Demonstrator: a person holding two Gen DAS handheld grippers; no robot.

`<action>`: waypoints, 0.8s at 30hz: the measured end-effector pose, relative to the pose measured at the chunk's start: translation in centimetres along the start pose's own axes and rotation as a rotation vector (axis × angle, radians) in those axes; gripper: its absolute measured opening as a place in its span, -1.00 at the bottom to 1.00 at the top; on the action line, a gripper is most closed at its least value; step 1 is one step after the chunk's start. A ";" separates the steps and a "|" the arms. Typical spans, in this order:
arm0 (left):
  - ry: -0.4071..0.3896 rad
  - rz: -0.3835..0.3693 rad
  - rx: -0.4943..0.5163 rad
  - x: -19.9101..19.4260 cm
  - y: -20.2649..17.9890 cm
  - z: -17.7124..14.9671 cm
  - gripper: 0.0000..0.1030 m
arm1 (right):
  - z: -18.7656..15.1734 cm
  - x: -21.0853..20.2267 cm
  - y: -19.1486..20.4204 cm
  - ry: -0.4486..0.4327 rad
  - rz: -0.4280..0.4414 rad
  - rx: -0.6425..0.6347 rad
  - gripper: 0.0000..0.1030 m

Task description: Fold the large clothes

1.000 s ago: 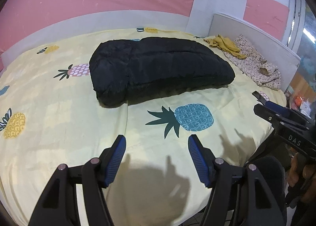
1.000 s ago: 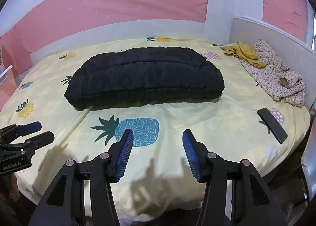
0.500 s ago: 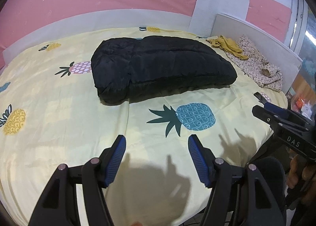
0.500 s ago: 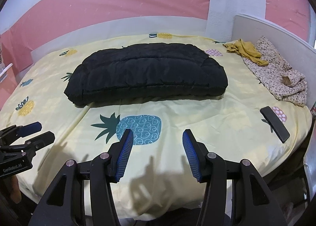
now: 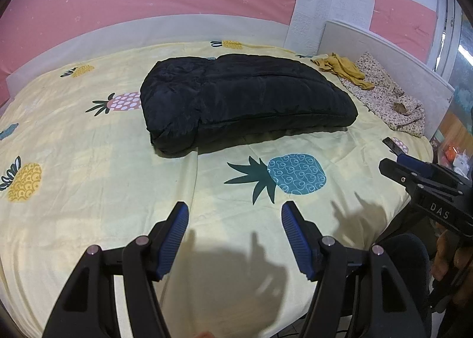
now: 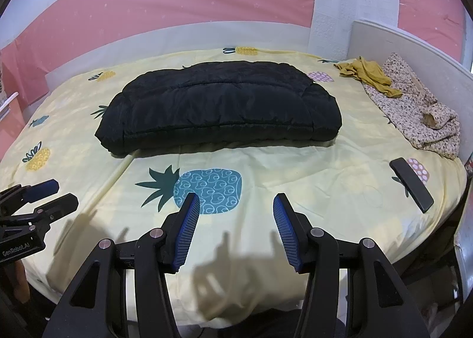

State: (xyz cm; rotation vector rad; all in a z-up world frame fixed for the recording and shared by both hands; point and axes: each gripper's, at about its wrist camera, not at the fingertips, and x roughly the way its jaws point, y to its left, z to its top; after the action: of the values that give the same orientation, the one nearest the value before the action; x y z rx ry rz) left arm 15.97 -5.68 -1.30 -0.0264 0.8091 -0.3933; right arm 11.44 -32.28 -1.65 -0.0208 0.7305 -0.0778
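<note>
A black puffy jacket (image 5: 242, 101) lies folded into a long bundle across the middle of the bed; it also shows in the right wrist view (image 6: 218, 107). My left gripper (image 5: 235, 214) is open and empty, above the near edge of the bed, well short of the jacket. My right gripper (image 6: 233, 205) is open and empty, above the near edge by the blue pineapple print (image 6: 207, 190). Each gripper shows at the edge of the other's view: the right gripper (image 5: 419, 178) and the left gripper (image 6: 44, 199).
The bed has a yellow pineapple-print sheet (image 6: 295, 166). A dark phone (image 6: 411, 184) lies near its right edge. A yellow garment (image 6: 366, 75) and a floral garment (image 6: 419, 110) lie by the white headboard (image 6: 414, 51). A pink and white wall stands behind.
Both grippers have shifted slightly, so the jacket sits a little differently in view. Both stay open. The jacket has not moved.
</note>
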 end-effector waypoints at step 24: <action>-0.006 -0.004 -0.007 -0.1 0.0 0.3 0.31 | 0.0 0.3 -0.3 0.003 0.002 -0.007 0.02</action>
State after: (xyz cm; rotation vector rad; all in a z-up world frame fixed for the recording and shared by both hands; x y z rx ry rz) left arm 16.11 -5.71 -0.97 -0.0360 0.8044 -0.3935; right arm 11.65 -32.57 -1.77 -0.0270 0.7340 -0.0733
